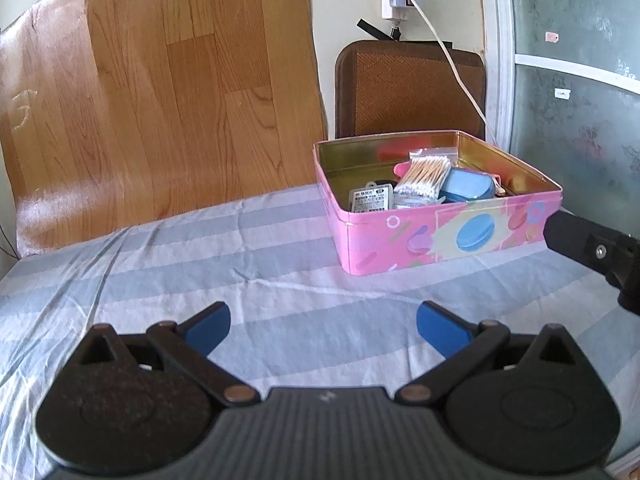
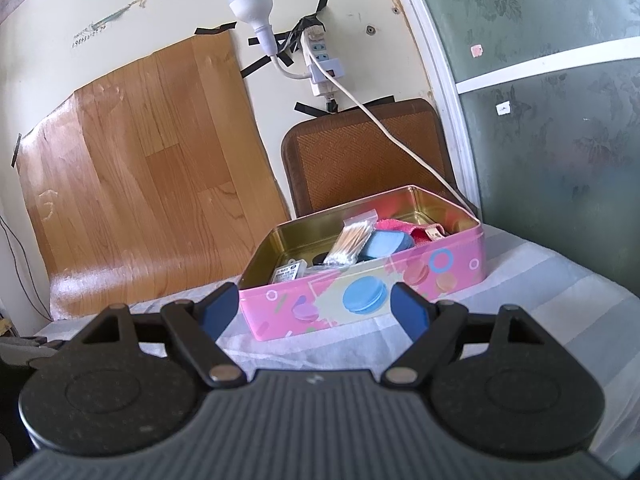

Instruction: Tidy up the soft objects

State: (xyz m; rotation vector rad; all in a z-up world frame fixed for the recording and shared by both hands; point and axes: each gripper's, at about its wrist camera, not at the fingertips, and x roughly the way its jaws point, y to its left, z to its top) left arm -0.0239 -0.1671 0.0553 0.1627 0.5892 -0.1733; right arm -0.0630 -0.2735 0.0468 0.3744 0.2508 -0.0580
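Observation:
A pink tin box (image 1: 432,240) with macaron prints stands open on the striped cloth; it also shows in the right wrist view (image 2: 360,300). Inside lie a bag of cotton swabs (image 1: 424,176) (image 2: 352,244), a blue soft pad (image 1: 466,188) (image 2: 386,244), a pink cloth (image 2: 404,228) and a small labelled packet (image 1: 370,199) (image 2: 289,272). My left gripper (image 1: 323,324) is open and empty, low over the cloth in front-left of the box. My right gripper (image 2: 316,312) is open and empty, just in front of the box; part of it shows at the right edge of the left wrist view (image 1: 592,248).
The table is covered by a grey-and-white striped cloth (image 1: 200,280). A wood-pattern sheet (image 1: 160,100) leans on the wall behind. A brown chair back (image 2: 360,160) stands behind the box. A power strip (image 2: 320,60), bulb and white cable hang above. A frosted glass door (image 2: 560,120) is at right.

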